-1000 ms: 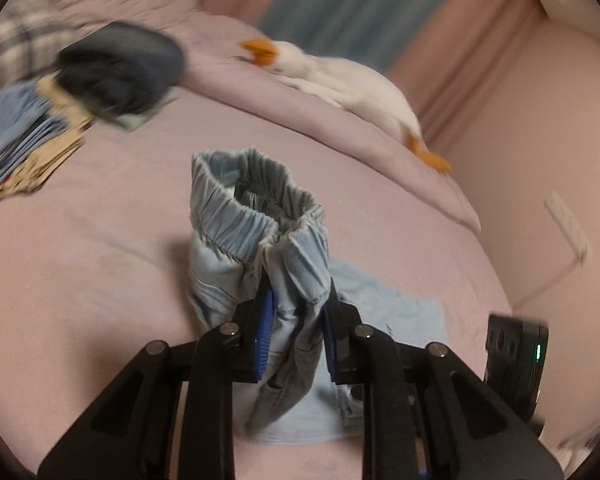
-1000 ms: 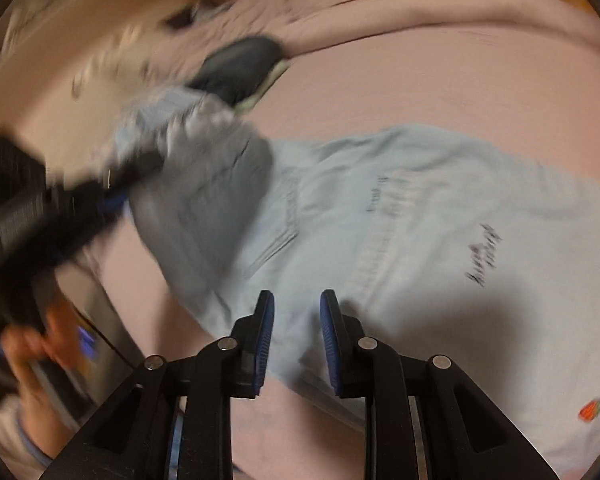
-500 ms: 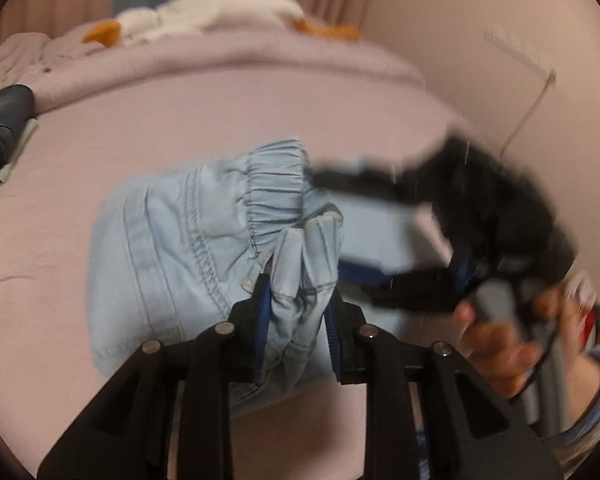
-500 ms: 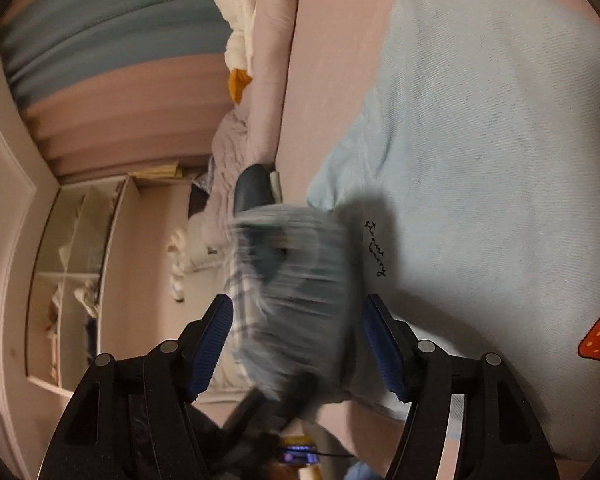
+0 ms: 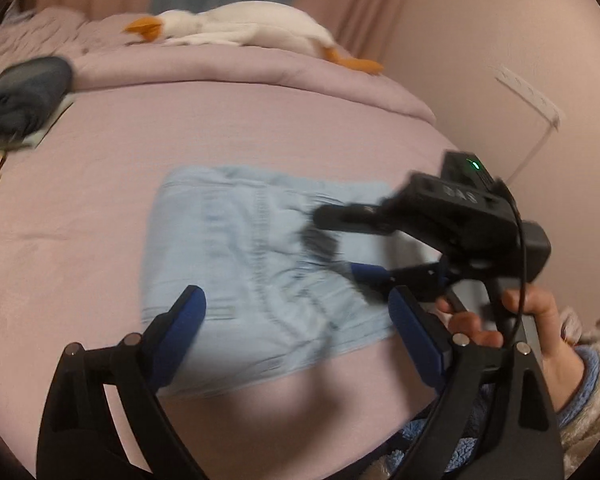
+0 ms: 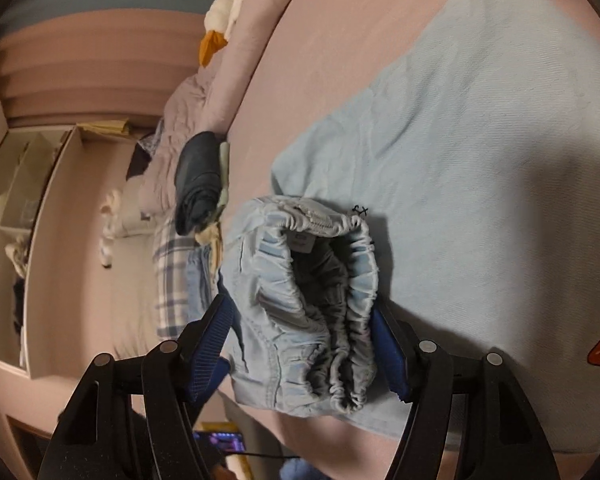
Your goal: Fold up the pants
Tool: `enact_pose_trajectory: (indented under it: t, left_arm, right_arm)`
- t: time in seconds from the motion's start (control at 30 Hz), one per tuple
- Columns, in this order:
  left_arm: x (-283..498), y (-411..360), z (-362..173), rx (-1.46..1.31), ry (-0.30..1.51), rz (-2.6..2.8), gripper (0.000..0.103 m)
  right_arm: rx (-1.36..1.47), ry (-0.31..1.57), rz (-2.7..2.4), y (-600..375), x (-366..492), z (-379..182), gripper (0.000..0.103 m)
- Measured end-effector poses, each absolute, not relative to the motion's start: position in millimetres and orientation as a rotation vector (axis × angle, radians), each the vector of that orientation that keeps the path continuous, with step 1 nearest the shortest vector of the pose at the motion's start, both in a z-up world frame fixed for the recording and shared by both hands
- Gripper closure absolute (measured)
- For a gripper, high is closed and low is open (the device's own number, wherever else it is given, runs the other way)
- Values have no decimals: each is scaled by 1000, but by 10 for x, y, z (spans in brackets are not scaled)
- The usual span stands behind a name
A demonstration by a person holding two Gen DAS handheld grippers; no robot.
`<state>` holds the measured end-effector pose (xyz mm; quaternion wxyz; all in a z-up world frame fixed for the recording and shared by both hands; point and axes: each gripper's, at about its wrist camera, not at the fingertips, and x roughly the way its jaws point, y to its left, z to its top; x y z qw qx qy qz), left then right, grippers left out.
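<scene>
Between the spread right tongs (image 6: 300, 344), the pants (image 6: 312, 300) are bunching at the waistband, ungripped. Left tongs (image 5: 296, 320) are gaping wide, empty. Beyond, legs are lying flat on the bed (image 5: 80, 220); folding looks partway done, final tidying left.

Our left gripper (image 5: 296, 320) hangs with jaws spread wide, and our right gripper (image 6: 304, 344), hand-held, is likewise spread.
</scene>
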<state>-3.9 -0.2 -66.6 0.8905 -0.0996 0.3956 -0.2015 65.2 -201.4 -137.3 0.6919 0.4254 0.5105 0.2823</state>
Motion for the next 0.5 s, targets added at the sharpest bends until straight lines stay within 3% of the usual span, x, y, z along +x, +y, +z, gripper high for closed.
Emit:
enact_pose_trajectory:
  t: [0.1, 0.17, 0.27, 0.5]
  left_arm:
    - [-31, 268, -729, -298, 833, -360, 11]
    - [1, 383, -763, -340, 847, -308, 11]
    - [43, 550, -831, -408, 864, -256, 11]
    - [151, 699, -810, -458, 874, -217, 11]
  right_arm:
    - [842, 1157, 621, -1892, 661, -1331, 36]
    - [724, 1151, 607, -1811, 661, -1278, 59]
    - [654, 1118, 621, -1797, 640, -1204, 74]
    - [642, 903, 667, -2387, 549, -629, 80]
